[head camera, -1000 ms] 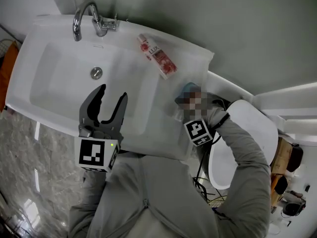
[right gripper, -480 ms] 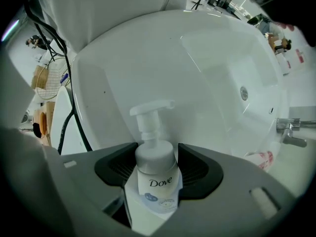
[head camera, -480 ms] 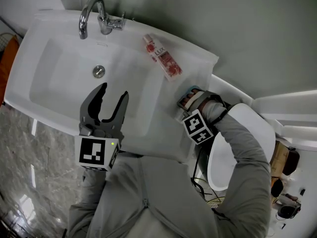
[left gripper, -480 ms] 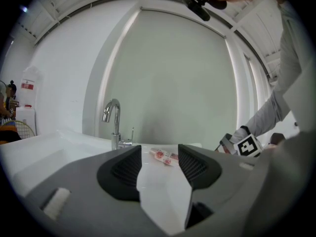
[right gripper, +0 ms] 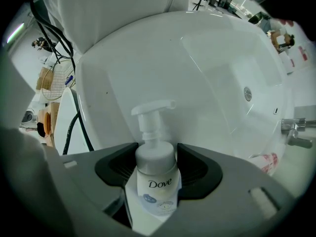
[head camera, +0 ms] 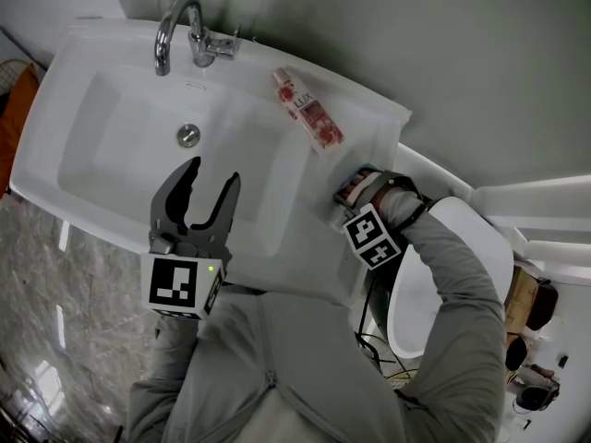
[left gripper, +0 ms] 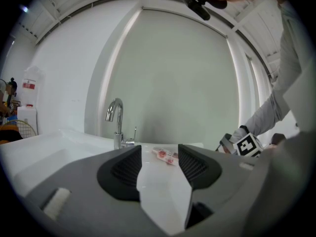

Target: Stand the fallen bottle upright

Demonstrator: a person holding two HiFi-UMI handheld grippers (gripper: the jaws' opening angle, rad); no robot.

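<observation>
Your left gripper (head camera: 211,172) is held nearly level over the front of the washbasin (head camera: 92,53). Its jaws stand wide apart with nothing between them; the left gripper view shows only white basin surface in the gap. Its marker cube (head camera: 180,284) sits at the basin's front rim.

Your right gripper (right gripper: 156,157) points steeply down at the right end of the washbasin, with your grey sleeve (head camera: 462,293) bent in from the right. Its jaws have just been closing, and the Dove pump bottle (right gripper: 157,181) lies between them with both pads against its sides. The bottle lies flat on the basin's right-hand deck, label toward the camera and pump head (right gripper: 153,110) pointing away from the gripper.

In the head view, your right hand and gripper cover the bottle completely, and the jaws do not show there. In the right gripper view, the gripper body cuts off the bottle's base. A red-and-white Lux pack (head camera: 307,111) lies on the basin's rear deck, right of the faucet (head camera: 185,30). Whether it is a tube or a sachet cannot be determined.
</observation>
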